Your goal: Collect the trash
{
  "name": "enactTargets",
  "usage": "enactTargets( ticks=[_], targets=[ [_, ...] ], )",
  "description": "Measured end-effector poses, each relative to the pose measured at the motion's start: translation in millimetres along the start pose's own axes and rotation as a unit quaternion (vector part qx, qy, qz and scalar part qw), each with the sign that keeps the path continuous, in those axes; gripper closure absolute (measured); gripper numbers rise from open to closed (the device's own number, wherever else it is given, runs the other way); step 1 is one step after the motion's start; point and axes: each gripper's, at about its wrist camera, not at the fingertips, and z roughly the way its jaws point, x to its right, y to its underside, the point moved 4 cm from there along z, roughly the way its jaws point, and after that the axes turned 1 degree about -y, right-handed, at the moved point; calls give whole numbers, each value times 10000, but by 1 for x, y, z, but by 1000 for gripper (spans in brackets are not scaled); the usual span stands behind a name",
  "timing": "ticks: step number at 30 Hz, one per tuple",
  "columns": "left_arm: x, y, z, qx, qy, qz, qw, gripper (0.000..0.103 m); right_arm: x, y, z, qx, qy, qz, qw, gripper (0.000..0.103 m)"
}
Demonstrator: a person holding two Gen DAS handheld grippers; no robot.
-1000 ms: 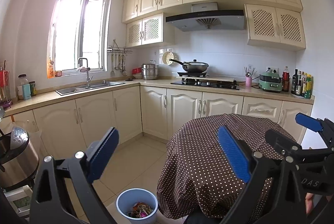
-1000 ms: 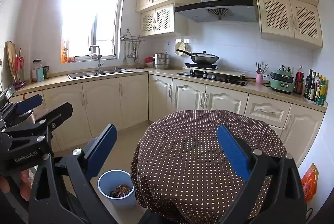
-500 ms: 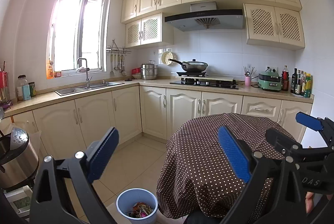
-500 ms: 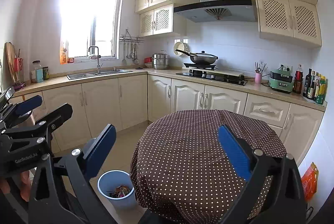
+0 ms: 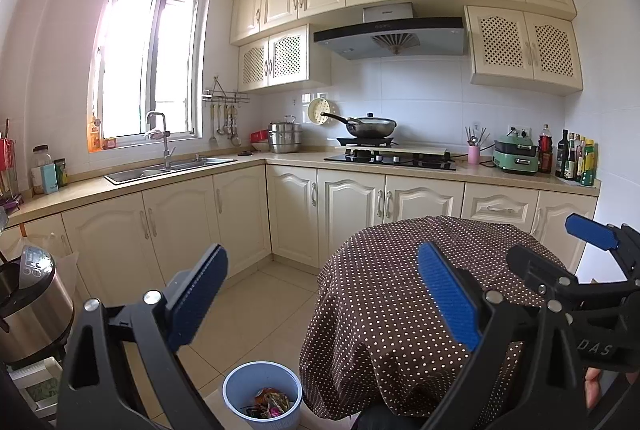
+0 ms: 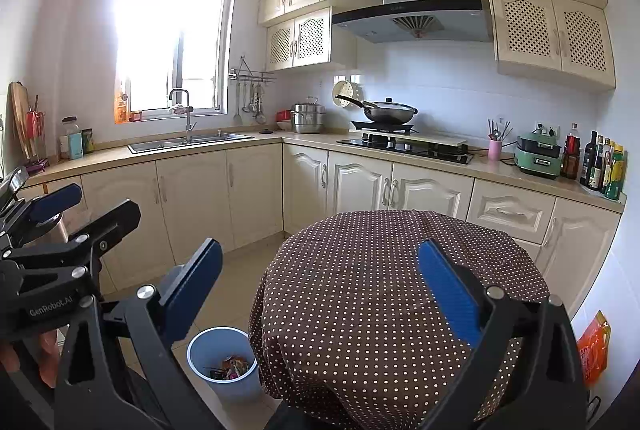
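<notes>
A light blue trash bin [image 5: 262, 394] stands on the tiled floor left of a round table, with colourful wrappers in its bottom; it also shows in the right wrist view as the bin [image 6: 224, 362]. The table's brown polka-dot cloth [image 5: 404, 294] [image 6: 384, 278] carries nothing that I can see. My left gripper [image 5: 322, 294] is held open, high above floor and table, holding nothing. My right gripper [image 6: 320, 290] is open too, with nothing between its blue pads. Each gripper shows at the edge of the other's view.
Cream cabinets run along the left and far walls, with a sink [image 5: 168, 167], a hob with a wok [image 5: 370, 127], a green cooker [image 5: 516, 155] and bottles [image 5: 576, 159]. A steel rice cooker [image 5: 30, 306] stands at the left. An orange bag [image 6: 594, 348] lies by the right wall.
</notes>
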Motion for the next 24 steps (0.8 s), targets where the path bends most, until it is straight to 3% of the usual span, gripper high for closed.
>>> enactTargets(
  ticks=[24],
  targets=[
    [4,-1,0,17,-12,2,10000,9,-1,-1,-1,28,-12,4,10000,7]
  ],
)
